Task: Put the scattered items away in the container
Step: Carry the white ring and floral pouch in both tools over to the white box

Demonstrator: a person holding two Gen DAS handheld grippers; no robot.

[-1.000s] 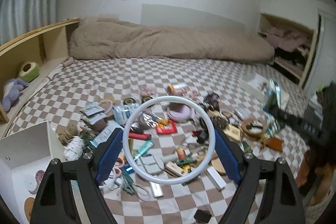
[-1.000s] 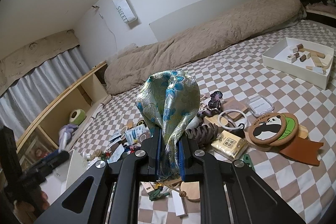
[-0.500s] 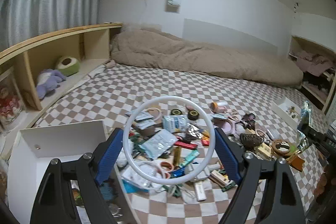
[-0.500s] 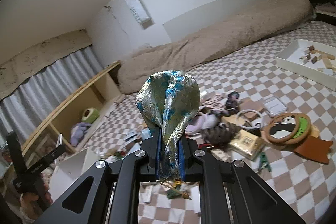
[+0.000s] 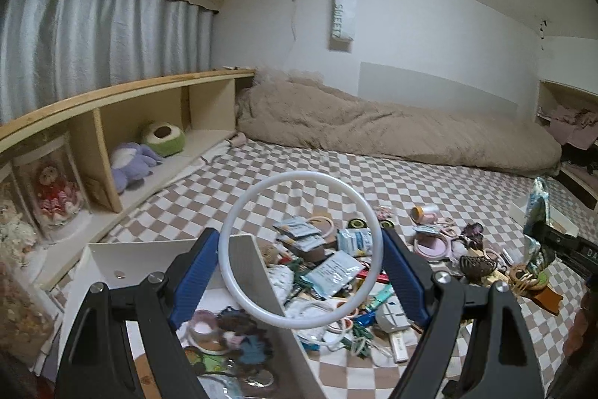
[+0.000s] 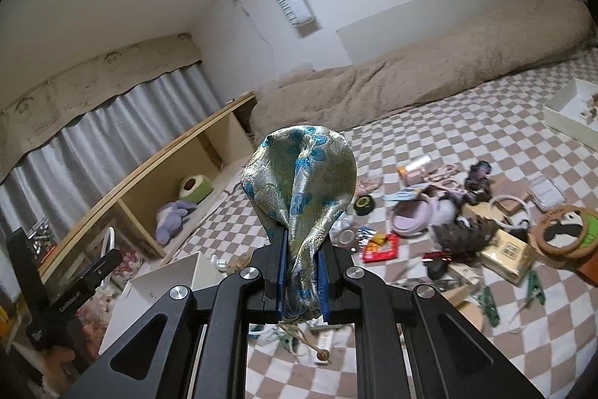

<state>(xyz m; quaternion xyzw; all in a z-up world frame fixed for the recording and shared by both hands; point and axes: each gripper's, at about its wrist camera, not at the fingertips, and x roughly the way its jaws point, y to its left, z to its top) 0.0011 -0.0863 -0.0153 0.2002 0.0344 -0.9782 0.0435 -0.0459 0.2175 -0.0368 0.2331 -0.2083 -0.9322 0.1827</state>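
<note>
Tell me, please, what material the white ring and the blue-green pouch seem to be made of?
White ring: probably smooth plastic; it keeps a rigid, even circle with a slight sheen. Blue-green pouch: woven brocade-like fabric, satin finish; it folds softly and shows a shiny pattern.

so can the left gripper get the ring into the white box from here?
Probably yes. The left gripper holds the white ring over the near wall of the white box, whose top is open, with nothing between.

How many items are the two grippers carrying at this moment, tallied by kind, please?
White ring: 1
Brocade drawstring pouch: 1
Total: 2
</note>
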